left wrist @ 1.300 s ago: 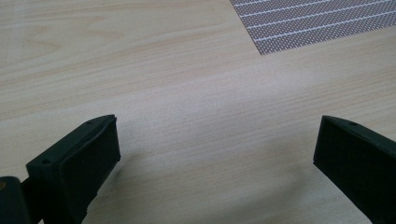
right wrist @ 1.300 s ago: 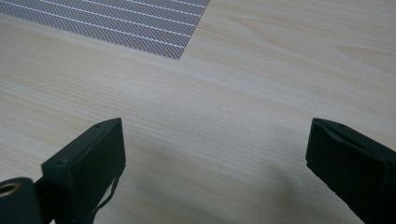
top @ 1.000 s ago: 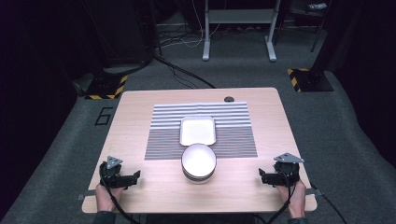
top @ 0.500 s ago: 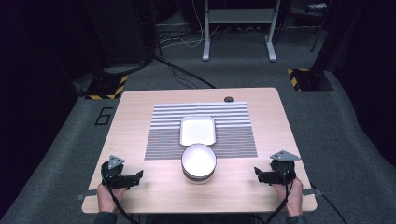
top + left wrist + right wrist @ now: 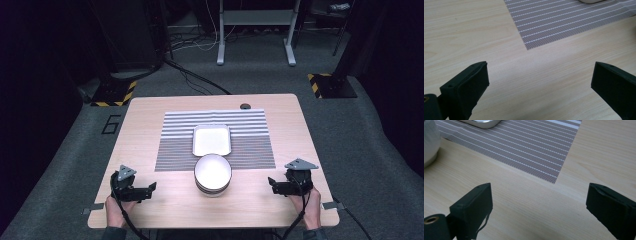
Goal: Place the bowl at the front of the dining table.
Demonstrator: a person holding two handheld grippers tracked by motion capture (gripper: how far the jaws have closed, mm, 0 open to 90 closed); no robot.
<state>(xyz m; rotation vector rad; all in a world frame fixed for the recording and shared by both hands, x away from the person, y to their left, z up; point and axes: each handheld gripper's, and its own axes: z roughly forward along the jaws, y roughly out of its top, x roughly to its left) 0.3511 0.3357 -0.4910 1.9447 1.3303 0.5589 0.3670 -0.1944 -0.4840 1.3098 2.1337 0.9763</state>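
Pale wood worktop [image 5: 150,120], grey striped mat [image 5: 175,145] at its middle, white square dish [image 5: 211,139] on the mat, round white bowl [image 5: 213,172] overlapping the mat's near edge, left tongs [image 5: 150,188] and right tongs [image 5: 272,184] either side of the bowl, both wide open, empty

A lab or test studio rather than a home: a lone wooden table [image 5: 150,115] on grey carpet [image 5: 65,165], dark surroundings, hazard-striped stand bases [image 5: 112,95], loose floor cables [image 5: 195,80], and a metal frame stand [image 5: 255,30] behind
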